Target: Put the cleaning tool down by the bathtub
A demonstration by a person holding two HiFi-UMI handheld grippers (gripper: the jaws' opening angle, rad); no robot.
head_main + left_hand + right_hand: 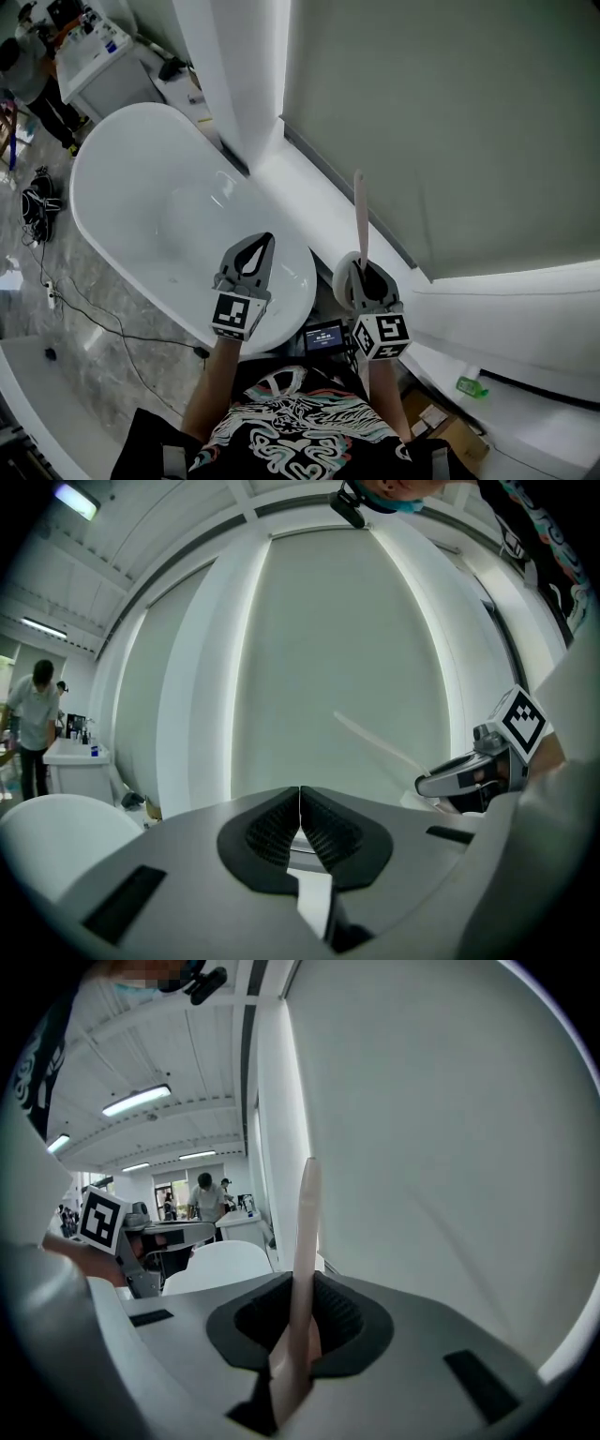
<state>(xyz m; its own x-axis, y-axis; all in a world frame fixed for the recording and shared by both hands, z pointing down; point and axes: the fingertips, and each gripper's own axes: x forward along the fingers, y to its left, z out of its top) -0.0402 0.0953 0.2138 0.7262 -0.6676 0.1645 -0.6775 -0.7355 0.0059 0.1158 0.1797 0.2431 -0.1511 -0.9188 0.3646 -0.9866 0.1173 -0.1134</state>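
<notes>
Nearest are the holder's black shirt [292,424] with its swirling pale print and two bare forearms; each forearm ends in a white cube with black square markers, and beyond the cubes come the grey matte plastic grippers.

The left gripper [269,238] hangs over the near right rim of the bathtub [141,216]; in its own view its ribbed black pads [281,825] are pressed together along one thin seam with nothing between them.

The right gripper [364,268] is clamped on the cleaning tool [360,214]; all that shows of the tool is a slim, pale, flat-sided handle (its working end is not visible) rising almost upright from the jaws. In the right gripper view the handle [306,1241] runs up between the ridged pads. The tool is off the floor, to the right of the tub's near end and in front of the white ledge [314,192].

Below the grippers a small dark device with a lit screen [324,336] sits by the tub's foot; to the right lie a green bottle [472,385] and a brown cardboard box [452,433].

The bathtub is a smooth, glossy white oval on grey marbled floor [103,342]; black cables [37,202] trail to its left.

Farther right a matte grey-green blind [441,112] fills the wall; at far left a person [28,75] stands by a white counter [98,56].
</notes>
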